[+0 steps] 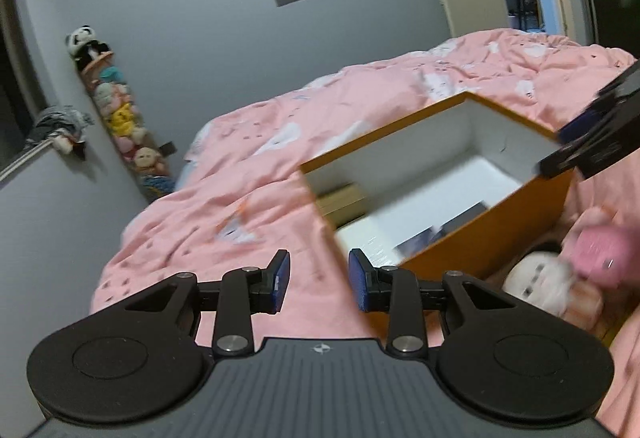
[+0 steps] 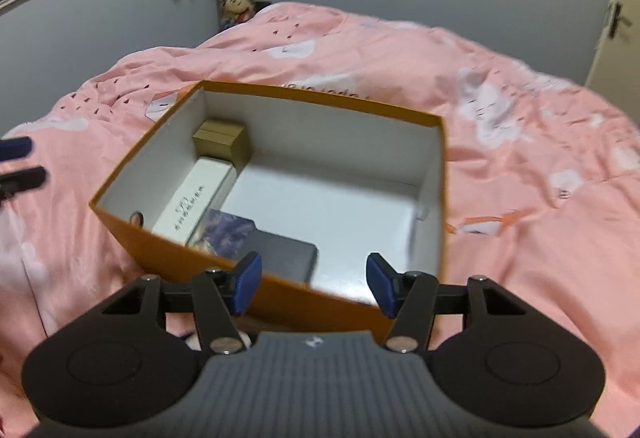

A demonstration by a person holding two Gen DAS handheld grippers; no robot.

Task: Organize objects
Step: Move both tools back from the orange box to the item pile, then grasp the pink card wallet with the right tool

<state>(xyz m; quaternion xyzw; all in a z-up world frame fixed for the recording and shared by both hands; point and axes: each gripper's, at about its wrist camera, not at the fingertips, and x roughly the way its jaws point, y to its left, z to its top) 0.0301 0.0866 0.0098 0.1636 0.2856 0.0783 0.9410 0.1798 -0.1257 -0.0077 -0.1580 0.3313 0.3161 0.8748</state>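
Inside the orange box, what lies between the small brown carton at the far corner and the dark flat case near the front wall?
In the right wrist view, inside the orange box, a white carton and a purple-printed booklet lie between the brown carton and the dark case.

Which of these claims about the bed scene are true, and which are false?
1. The orange cardboard box sits open on the pink patterned bedspread. True.
2. The box is empty. False: it holds a small tan carton, a white printed packet and a dark flat case.
3. The left gripper is open and holds nothing. True.
4. The right gripper is clamped on a soft toy. False: it is open and holds nothing.
5. Plush toys hang in a column in the wall corner. True.
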